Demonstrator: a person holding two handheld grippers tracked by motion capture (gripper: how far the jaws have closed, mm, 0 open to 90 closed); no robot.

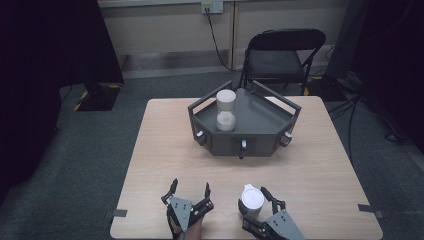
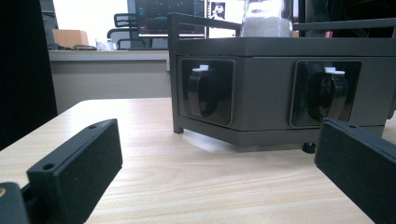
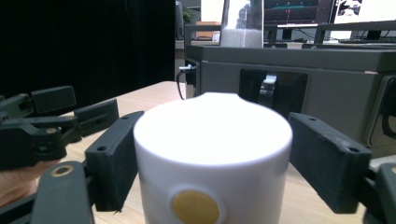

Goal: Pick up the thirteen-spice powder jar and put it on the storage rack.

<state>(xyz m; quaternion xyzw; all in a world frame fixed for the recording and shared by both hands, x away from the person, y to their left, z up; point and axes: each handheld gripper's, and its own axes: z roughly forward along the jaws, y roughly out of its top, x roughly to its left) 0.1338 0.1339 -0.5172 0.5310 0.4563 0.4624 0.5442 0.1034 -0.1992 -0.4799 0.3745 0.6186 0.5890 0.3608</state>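
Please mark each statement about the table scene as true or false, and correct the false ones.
1. The white cup stands between the jaws of the right gripper. True.
2. The left gripper holds a cup. False: its jaws are open, with nothing between them.
3. An hourglass stands on the dark grey tray. True.
4. The hourglass lies on its side. False: it is upright.
5. A folding chair stands beyond the table. True.
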